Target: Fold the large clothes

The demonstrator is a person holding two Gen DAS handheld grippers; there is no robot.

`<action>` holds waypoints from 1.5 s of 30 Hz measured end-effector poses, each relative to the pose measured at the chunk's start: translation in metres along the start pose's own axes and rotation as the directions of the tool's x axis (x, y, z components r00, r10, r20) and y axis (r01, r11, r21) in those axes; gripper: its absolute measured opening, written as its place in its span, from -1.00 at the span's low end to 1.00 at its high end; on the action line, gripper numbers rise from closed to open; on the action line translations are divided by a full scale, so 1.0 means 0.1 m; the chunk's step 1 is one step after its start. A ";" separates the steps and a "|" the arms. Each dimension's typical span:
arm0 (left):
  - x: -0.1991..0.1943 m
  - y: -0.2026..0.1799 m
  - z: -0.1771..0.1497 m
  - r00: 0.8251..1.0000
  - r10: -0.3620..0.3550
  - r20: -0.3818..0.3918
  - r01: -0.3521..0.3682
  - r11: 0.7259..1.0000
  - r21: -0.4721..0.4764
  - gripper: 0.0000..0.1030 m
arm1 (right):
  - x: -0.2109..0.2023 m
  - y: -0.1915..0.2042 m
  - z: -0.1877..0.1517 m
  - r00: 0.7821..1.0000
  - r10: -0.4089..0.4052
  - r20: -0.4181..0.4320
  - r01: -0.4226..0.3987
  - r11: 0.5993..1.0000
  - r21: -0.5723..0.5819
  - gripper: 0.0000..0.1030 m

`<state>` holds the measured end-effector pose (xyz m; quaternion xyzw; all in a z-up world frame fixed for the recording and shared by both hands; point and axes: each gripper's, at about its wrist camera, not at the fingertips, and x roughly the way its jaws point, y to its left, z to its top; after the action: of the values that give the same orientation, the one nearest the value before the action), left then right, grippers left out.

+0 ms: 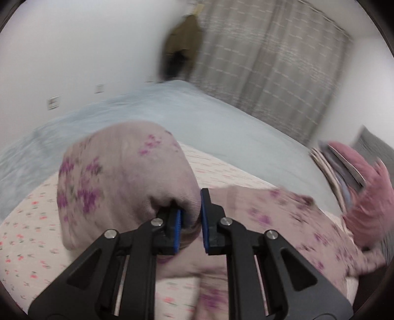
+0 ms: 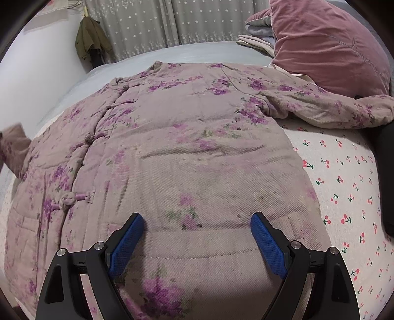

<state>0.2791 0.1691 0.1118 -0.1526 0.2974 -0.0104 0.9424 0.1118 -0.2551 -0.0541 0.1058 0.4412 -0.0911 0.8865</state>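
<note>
- While the left tongs (image 1: 191,219) pinch a sleeve (image 1: 123,177) of the padded jacket (image 2: 172,147), the blue pads (image 1: 177,227) press the cloth between them and the sleeve stands raised above the bed; this view is blurred.
- The right tongs (image 2: 197,243) are spread wide, and they hover just over the lower hem of the jacket with nothing between the blue pads (image 2: 267,248).
- The jacket is pale mauve with purple flowers, and it lies flat on the cherry-print sheet (image 2: 344,184), front side up, collar away from the right tongs.
- Knotted cloth buttons (image 2: 70,198) run along the left part of its front in the right wrist view.
- The other sleeve (image 2: 332,108) lies stretched out to the right, and its end reaches the foot of a pink pillow (image 2: 327,49).
- Beside the pillow there is a small pile of folded blankets (image 2: 256,37).
- Beyond the sheet the bed shows a grey-blue cover (image 1: 209,115).
- Behind the bed hangs a grey curtain (image 2: 172,22), and an olive coat (image 2: 90,37) hangs at the white wall (image 2: 41,64).
</note>
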 end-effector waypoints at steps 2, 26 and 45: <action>0.01 -0.31 -0.08 0.999 -0.044 -0.028 0.046 0.997 0.068 -0.71 | 0.00 0.00 0.00 1.000 0.000 -0.001 0.000 1.000 0.000 0.75; -0.02 -1.71 -1.64 0.878 -0.231 -0.420 0.367 0.888 0.279 0.45 | -0.03 -0.05 0.03 1.000 0.017 0.003 -0.017 1.000 0.004 0.75; -0.21 -0.26 -1.17 0.955 -0.144 -0.260 0.137 0.990 -0.045 0.48 | -0.33 1.42 0.50 0.967 0.248 0.055 -0.234 0.954 -0.187 0.75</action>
<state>0.1979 0.1135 0.0407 -0.1829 0.4083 -0.0937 0.8894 0.1665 -0.1301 0.0170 0.0753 0.3962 0.0537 0.9135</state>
